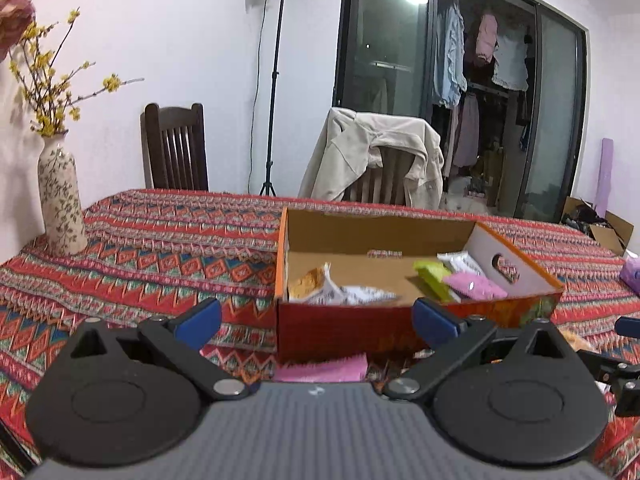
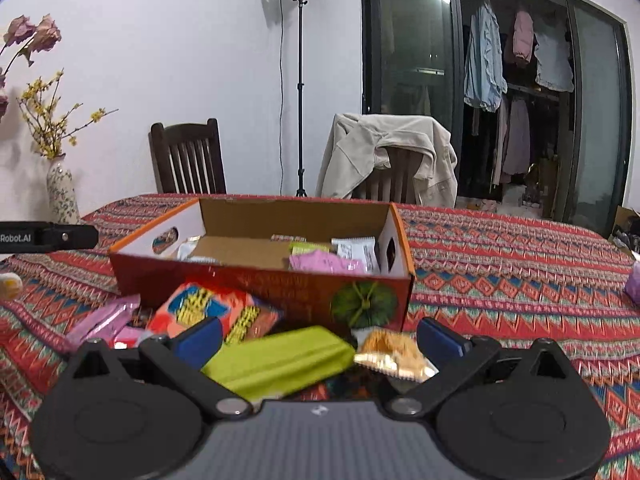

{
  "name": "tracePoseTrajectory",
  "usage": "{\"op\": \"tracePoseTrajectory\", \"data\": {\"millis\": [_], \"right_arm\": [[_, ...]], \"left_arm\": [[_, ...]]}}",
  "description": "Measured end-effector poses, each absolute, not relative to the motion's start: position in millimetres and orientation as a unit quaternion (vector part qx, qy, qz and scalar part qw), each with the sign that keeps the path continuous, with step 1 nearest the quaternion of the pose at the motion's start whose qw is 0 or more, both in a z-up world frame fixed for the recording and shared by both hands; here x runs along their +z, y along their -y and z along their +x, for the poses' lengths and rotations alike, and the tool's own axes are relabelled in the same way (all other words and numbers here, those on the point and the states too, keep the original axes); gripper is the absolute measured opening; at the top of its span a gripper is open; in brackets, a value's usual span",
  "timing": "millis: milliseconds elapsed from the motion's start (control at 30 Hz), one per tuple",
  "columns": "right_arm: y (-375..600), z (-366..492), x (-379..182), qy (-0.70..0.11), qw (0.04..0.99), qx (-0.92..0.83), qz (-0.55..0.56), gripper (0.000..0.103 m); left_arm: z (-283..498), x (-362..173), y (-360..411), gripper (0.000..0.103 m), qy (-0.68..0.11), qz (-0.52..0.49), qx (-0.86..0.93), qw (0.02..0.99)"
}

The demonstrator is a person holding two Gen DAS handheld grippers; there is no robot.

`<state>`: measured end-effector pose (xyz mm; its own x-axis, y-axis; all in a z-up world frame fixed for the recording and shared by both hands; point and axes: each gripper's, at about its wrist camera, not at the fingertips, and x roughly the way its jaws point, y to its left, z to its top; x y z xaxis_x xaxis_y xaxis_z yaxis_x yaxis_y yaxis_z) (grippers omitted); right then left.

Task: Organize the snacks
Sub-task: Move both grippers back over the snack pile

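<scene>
An open orange cardboard box (image 1: 516, 264) (image 2: 256, 280) stands on the patterned tablecloth. Inside lie a white-and-orange packet (image 1: 320, 286), a green packet (image 1: 434, 276), a pink packet (image 1: 474, 286) (image 2: 324, 262) and a white packet (image 1: 460, 262) (image 2: 358, 252). My left gripper (image 1: 318, 322) is open and empty, just before the box's near wall, above a pink packet (image 1: 324, 368). My right gripper (image 2: 320, 338) is open over a green packet (image 2: 280, 362) and a golden snack bag (image 2: 390, 354). A red-orange packet (image 2: 216, 310) and pink-purple packets (image 2: 104, 320) lie left of it.
A floral vase (image 1: 60, 196) (image 2: 62, 192) with yellow branches stands at the table's far left. Two chairs (image 1: 176, 146) (image 2: 392, 160), one draped with a beige jacket, stand behind the table. A purple object (image 2: 633, 284) lies at the right edge. The left gripper's body (image 2: 48, 236) shows at the left.
</scene>
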<state>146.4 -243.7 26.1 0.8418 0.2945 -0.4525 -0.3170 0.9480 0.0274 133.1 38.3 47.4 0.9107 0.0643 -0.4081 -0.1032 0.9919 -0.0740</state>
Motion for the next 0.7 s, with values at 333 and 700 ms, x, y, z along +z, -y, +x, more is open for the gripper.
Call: {"op": "tracePoseTrajectory", "data": {"millis": [333,700], "right_arm": [[249,119,5,-0.254,0.953,0.166,-0.023,0.103],[238,123,-11,-0.302,0.937,0.167,-0.055,0.103]], "left_arm": [[107,18,-50,0.103,-0.228,-0.057,0.036,0.971],[93,9,-54,0.103,-0.244,-0.062,0.040,0.967]]}}
